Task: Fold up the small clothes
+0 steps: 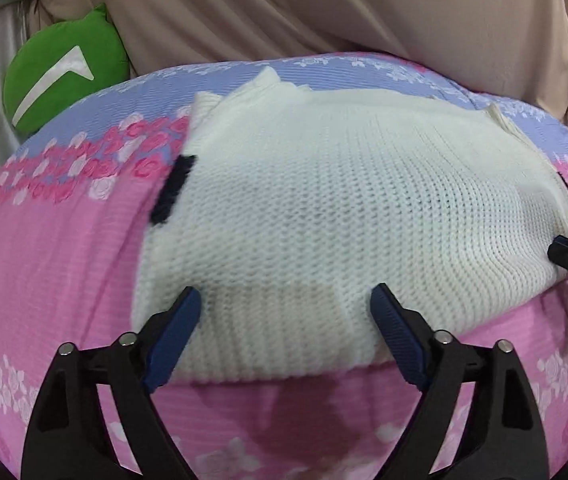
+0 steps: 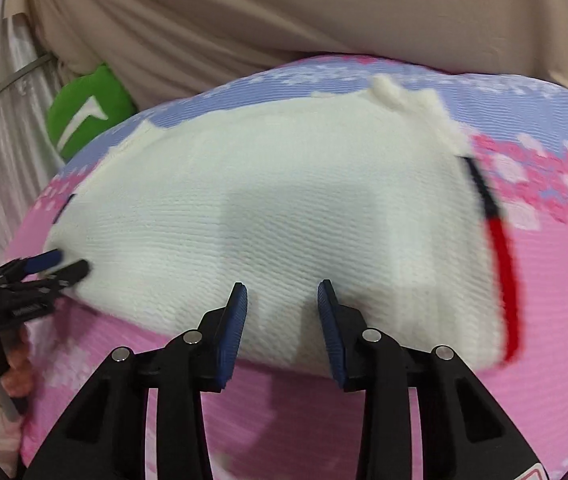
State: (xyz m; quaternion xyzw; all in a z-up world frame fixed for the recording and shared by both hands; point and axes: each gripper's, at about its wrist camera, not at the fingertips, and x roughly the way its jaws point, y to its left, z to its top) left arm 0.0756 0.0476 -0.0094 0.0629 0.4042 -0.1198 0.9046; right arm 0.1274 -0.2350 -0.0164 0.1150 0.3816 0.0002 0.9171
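Hovering at the white sweater's [image 1: 324, 208] near hem, left fingers [image 1: 182, 320] gape wide, right fingers [image 2: 236, 320] narrower, both empty.

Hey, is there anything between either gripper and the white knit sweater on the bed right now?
Nothing visible. The white knit sweater lies flat on the pink floral bedspread; the left gripper and right gripper hang open right over its near hem. The green cushion sits far back, clear of both.

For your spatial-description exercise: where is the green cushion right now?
In both wrist views, the green cushion sits upper left, beyond the pink floral bedspread, against the beige curtain.
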